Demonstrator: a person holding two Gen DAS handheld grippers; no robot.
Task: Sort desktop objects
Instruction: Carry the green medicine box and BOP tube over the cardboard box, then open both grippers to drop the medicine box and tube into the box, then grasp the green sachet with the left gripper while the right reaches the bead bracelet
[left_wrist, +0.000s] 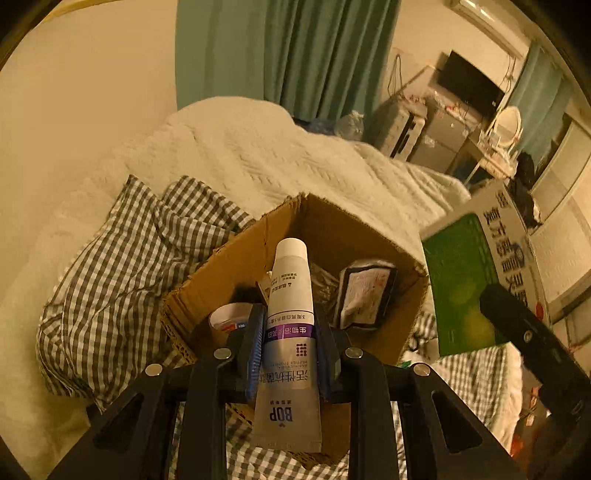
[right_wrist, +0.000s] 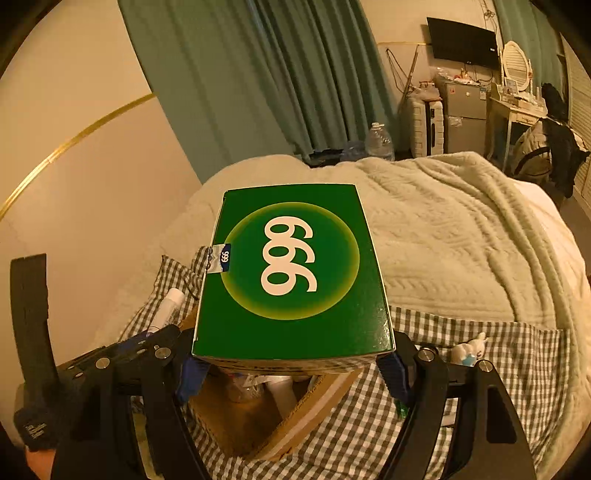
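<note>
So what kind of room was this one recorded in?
Most likely a bedroom: a bed under a cream quilt, a checked pillow, teal curtains, and a vanity desk with an oval mirror beyond the foot of the bed.

Dim yellow light — cream wall (right_wrist: 92, 155), teal curtains (right_wrist: 258, 74), bed (right_wrist: 461, 240) under white blanket, wall-mounted TV (right_wrist: 461, 42).
</note>
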